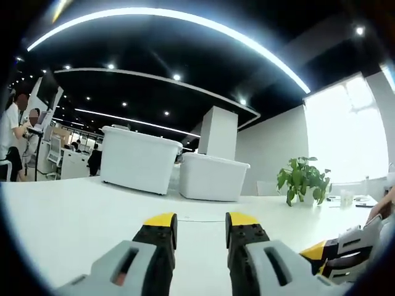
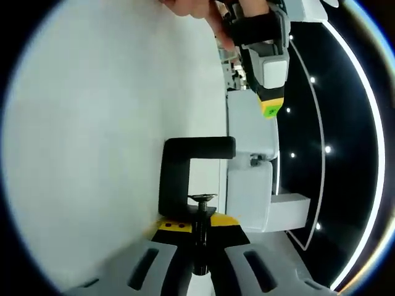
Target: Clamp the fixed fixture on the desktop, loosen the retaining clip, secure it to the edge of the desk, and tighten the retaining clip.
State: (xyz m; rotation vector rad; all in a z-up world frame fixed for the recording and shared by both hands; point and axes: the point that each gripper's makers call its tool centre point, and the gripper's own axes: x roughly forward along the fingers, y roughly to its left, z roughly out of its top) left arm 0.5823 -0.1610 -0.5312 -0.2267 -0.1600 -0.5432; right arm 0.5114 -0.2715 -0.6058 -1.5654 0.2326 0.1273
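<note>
We see our right gripper (image 2: 199, 227) closed on the black C-shaped metal clamp's (image 2: 182, 176) screw; left gripper (image 1: 200, 223) parted, empty.

No text, label, brand, number or sign can be read in either view.
</note>
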